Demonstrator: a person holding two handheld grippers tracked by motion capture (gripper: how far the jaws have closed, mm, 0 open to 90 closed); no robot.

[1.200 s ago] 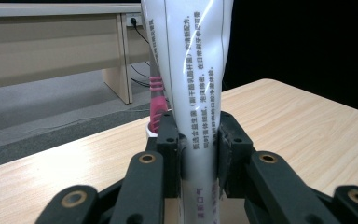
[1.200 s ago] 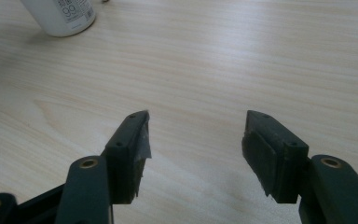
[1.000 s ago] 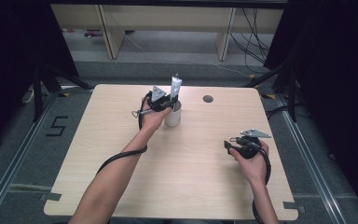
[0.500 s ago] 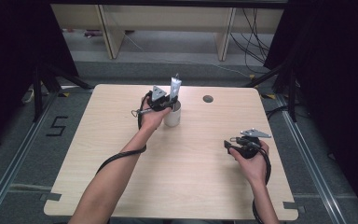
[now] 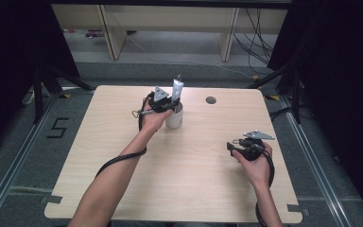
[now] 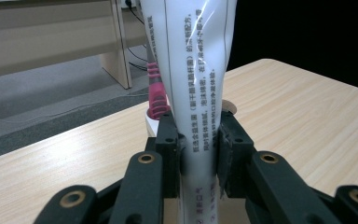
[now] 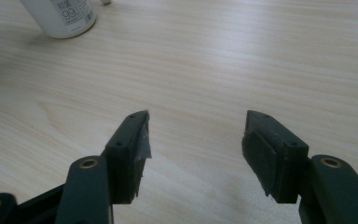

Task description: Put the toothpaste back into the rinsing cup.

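In the high view, nothing is shifting from half a second ago: the left hand-held gripper (image 5: 170,101) is still holding the white plastic tube (image 5: 176,92) upright in the white cylindrical cup (image 5: 174,118) on the light wooden worktop (image 5: 198,189), while the right hand-held gripper (image 5: 234,144) is staying well apart. In the left gripper view, the jaws are clamping the tube (image 6: 200,93) beside a pink ribbed toothbrush handle (image 6: 155,91). In the right gripper view, the right hand-held gripper (image 7: 196,140) is gaping wide, gripping nothing.
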